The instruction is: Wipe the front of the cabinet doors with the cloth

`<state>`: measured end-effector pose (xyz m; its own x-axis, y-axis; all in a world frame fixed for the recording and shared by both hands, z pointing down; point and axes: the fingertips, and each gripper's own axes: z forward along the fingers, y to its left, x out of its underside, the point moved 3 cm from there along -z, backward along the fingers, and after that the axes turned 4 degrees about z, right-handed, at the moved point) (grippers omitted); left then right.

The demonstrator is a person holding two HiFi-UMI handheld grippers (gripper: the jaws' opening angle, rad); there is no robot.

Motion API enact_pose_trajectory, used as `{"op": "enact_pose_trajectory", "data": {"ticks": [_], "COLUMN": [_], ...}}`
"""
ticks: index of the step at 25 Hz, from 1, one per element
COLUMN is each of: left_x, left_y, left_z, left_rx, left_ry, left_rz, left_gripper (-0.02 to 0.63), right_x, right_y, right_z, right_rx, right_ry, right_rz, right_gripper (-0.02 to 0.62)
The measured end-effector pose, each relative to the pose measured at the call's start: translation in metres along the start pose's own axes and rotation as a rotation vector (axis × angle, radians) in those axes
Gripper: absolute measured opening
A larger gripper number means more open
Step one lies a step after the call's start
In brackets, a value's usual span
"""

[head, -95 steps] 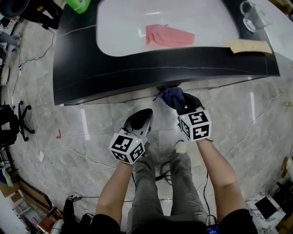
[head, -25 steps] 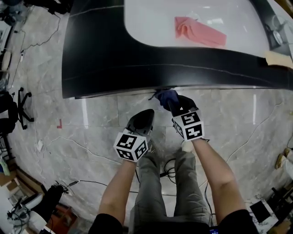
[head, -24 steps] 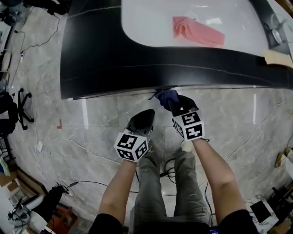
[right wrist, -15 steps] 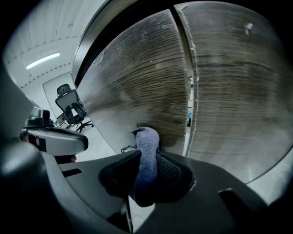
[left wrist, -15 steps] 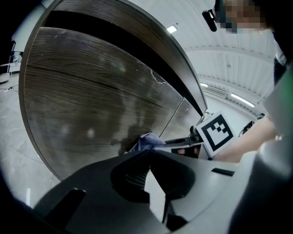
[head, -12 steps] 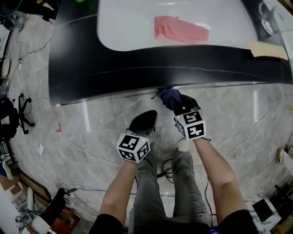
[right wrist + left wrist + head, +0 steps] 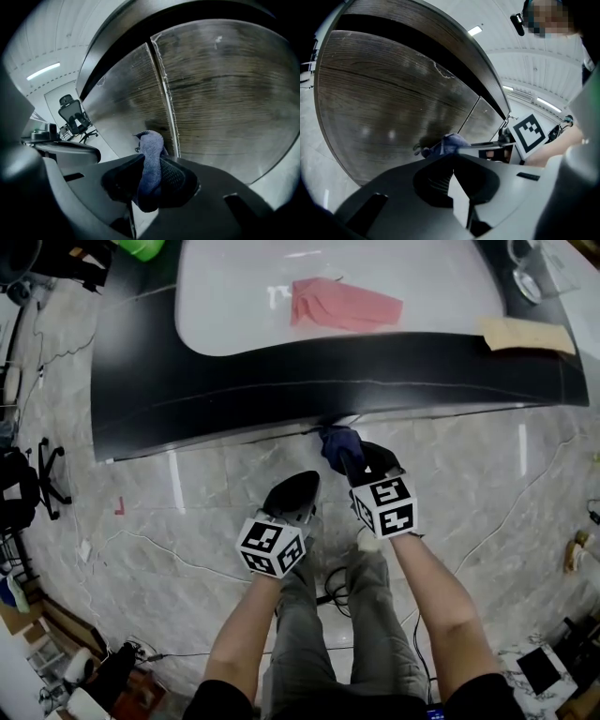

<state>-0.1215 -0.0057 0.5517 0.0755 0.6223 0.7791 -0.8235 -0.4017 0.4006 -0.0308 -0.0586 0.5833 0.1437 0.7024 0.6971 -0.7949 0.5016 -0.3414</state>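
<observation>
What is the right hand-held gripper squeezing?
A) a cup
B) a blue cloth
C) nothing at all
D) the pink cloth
B: the right hand-held gripper is shut on a blue cloth that sticks out past its jaws, while the pink cloth lies up on the countertop.

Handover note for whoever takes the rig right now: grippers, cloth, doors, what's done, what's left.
Right gripper: jaws shut on the blue cloth, cloth tip at the seam between the two cabinet doors.
Left gripper: jaws together, empty, held short of the doors.
Done: cloth gripped and brought to the doors. How much has been wiped can't be told.
Left: wipe both door fronts. Pale marks show near the top edge.
</observation>
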Motion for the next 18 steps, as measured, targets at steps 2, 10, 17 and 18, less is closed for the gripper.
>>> {"op": "enact_pose_trajectory", "data": {"ticks": [2, 10, 17, 18], "left_x": [-0.002, -0.017, -0.029, -0.031], "left_y": [-0.006, -0.027, -0.045, -0.048], "left_z": [0.000, -0.010, -0.030, -0.033], "left_rx": [-0.002, -0.022, -0.074, -0.073], "left_ry": [-0.004, -0.037, -0.081, -0.086], "left_rz": [0.002, -0.013, -0.019, -0.023], "left_gripper": [0.008, 0.008, 0.008, 0.008], "right_x": [0.000, -0.002, -0.013, -0.015], "right_y": [0.004, 0.020, 0.041, 0.044], "right_z": [-0.008, -0.043, -0.075, -0.079], "right_rx": [-0.012, -0.059, -0.117, -0.120], "right_ry": [-0.008, -0.018, -0.030, -0.033], "right_rz": [0.011, 0.021, 0.001, -0.005], "right_gripper": [0.089, 0.091, 0.090, 0.091]}}
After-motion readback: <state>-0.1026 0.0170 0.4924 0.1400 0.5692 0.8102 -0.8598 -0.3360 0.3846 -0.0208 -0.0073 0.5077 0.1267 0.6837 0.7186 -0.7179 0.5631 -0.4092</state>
